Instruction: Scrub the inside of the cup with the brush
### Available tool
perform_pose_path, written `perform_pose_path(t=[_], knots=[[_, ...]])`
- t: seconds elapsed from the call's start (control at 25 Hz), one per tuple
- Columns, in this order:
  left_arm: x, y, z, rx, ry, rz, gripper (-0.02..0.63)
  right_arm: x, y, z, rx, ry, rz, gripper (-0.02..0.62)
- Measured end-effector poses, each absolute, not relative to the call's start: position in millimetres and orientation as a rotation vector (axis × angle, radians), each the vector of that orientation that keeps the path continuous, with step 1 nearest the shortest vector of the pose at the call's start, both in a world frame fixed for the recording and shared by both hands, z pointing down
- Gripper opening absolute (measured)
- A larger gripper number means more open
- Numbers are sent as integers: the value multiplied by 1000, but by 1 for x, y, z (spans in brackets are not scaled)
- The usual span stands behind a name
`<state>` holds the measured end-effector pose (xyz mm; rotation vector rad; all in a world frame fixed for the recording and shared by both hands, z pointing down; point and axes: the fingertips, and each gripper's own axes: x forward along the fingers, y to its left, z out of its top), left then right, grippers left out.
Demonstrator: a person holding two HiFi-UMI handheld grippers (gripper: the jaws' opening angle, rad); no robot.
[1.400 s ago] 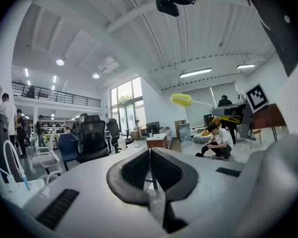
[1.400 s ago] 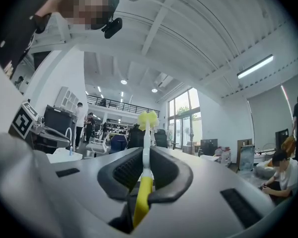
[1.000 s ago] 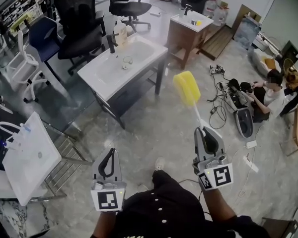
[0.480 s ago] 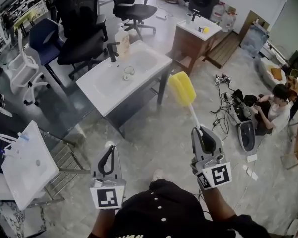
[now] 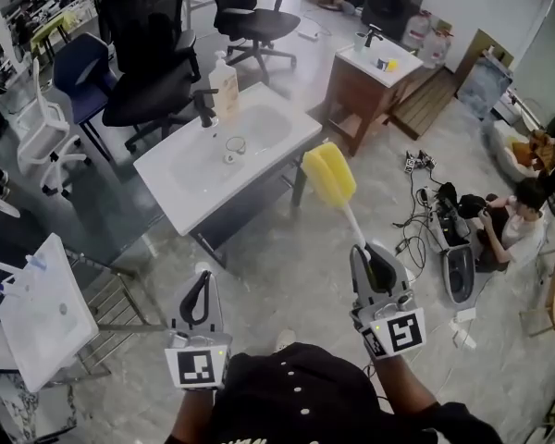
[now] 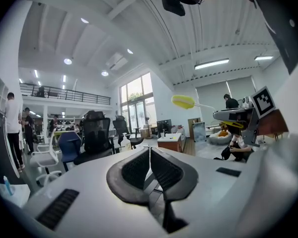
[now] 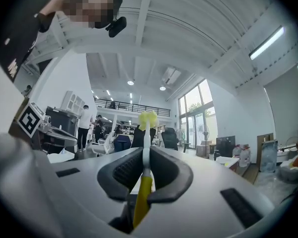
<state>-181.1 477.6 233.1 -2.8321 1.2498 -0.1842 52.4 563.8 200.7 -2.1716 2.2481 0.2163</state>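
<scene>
Right gripper [image 5: 367, 251]: fingers are pinching the sponge brush [image 5: 328, 176] by its stem, head aimed forward for scrubbing. Left gripper [image 5: 203, 283]: fingers are pressing together, empty, likely kept free for the cup [image 5: 233, 146], which is sitting in the white sink [image 5: 180, 197] well ahead.

No readable text, brand or number found. Left marker cube [image 5: 197, 368], right marker cube [image 5: 395, 333]: black-white square codes only, no letters. Label on soap bottle [image 5: 225, 86] too small to be read. No signs made out.
</scene>
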Motion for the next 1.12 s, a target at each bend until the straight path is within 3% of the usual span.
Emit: perform_pose_path(t=[0.52,1.12], knots=[[-163,445,245,-2801,1352,-287,28,86,520,214,-2118,2257,150,45],[-109,319,224,-2826,1232,-171,28,120,413,191,-2156,2225,230,46]])
